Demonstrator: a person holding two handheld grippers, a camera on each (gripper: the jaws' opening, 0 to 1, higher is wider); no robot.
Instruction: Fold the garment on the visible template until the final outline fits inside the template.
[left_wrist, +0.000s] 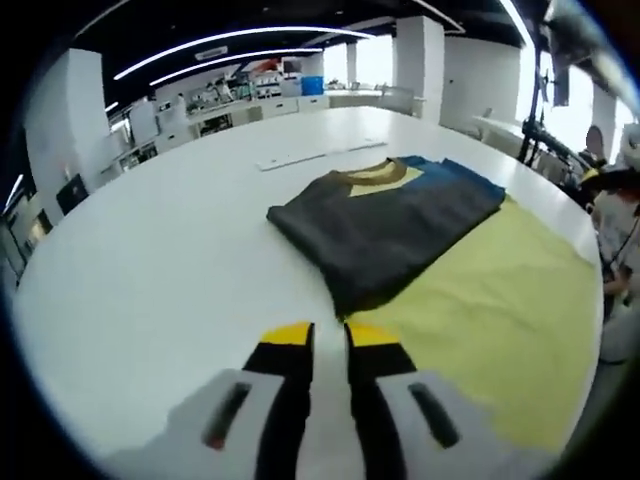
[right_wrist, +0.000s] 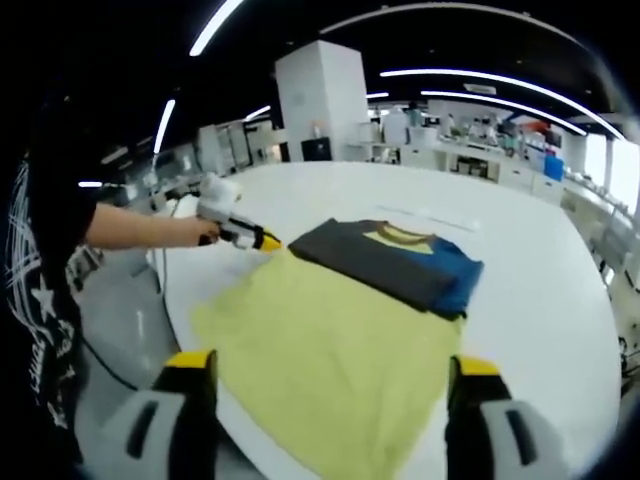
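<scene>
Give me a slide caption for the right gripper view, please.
Folded dark garment lying on a yellow template on a white table, with the right tool open.

Surface (left_wrist: 150, 260): broad and white, bare on the side of the shirt away from the yellow sheet, open for a gripper to pass.
Shirt (left_wrist: 385, 225): folded, low stack lying partly on the yellow sheet (left_wrist: 500, 300); the one raised thing in the middle.
Yellow sheet: flat, bare toward the near edge, no obstacle.
Far side: thin white strips (left_wrist: 320, 155) lie flat beyond the shirt, apart from it.
Left gripper (right_wrist: 268, 241): low over the surface just beside the shirt's corner, blocking that approach.
Right gripper (right_wrist: 330, 385): jaws wide apart over the sheet's near edge.
Edges: a person's arm (right_wrist: 140, 228) at one side.
</scene>
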